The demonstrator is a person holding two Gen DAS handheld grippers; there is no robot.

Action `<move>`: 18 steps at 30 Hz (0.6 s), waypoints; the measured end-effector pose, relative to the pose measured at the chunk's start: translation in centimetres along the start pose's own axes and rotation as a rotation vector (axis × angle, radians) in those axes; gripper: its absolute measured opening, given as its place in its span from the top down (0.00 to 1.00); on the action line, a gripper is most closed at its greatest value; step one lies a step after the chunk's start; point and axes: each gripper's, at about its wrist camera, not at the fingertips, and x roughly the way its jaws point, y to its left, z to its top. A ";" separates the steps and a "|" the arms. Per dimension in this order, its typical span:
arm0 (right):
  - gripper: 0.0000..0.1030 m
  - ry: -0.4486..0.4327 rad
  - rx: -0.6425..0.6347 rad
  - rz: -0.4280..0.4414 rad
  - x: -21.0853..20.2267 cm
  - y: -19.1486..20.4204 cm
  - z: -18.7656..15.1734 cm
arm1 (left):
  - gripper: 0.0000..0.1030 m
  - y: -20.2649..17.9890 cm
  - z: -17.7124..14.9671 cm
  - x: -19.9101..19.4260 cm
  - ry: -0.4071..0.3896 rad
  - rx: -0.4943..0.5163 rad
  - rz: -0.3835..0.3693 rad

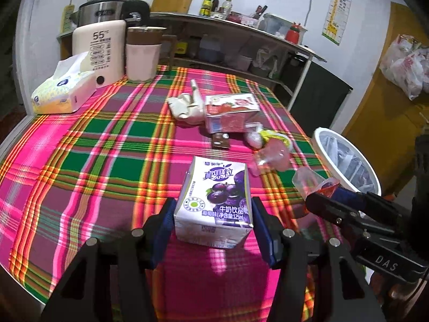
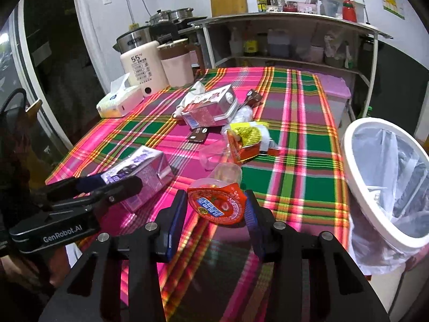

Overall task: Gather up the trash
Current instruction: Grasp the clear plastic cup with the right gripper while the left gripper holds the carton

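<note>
Where hidden leftward, cup [image 2: 215,204] lid's print.

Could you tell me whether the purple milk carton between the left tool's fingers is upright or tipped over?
Tipped over: the purple milk carton lies on a broad side on the plaid tablecloth, printed front facing up.

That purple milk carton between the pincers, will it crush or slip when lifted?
The purple milk carton is small with flat card sides, so the left gripper should hold it without slipping. It looks undented, yet thin card probably dents under a hard squeeze. If empty, it is likely very light.
</note>
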 end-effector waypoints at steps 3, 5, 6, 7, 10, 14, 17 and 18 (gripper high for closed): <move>0.58 -0.014 0.013 -0.003 -1.0 -0.5 -0.1 | 0.44 -0.9 0.0 -0.2 -0.002 0.014 -0.014; 0.58 -0.024 0.019 -0.007 -1.5 -0.8 -0.2 | 0.45 -1.5 0.1 -0.3 -0.003 0.023 -0.022; 0.58 -0.029 0.023 -0.009 -1.8 -1.0 -0.2 | 0.45 -1.8 0.1 -0.3 -0.004 0.027 -0.026; 0.58 -0.032 0.027 -0.010 -2.0 -1.2 -0.3 | 0.45 -2.1 0.0 -0.4 -0.005 0.031 -0.029; 0.58 -0.043 0.036 -0.015 -2.6 -1.7 -0.3 | 0.45 -2.8 0.1 -0.5 -0.009 0.040 -0.039; 0.94 -0.047 0.045 -0.023 -3.1 -2.3 -0.4 | 0.45 -3.5 0.3 -0.7 -0.013 0.051 -0.048; 0.94 -0.051 0.052 -0.031 -3.3 -2.7 -0.5 | 0.45 -4.0 0.4 -0.6 -0.013 0.060 -0.053; 0.94 -0.052 0.055 -0.033 -3.3 -2.9 -0.5 | 0.45 -4.1 0.4 -0.6 -0.011 0.062 -0.054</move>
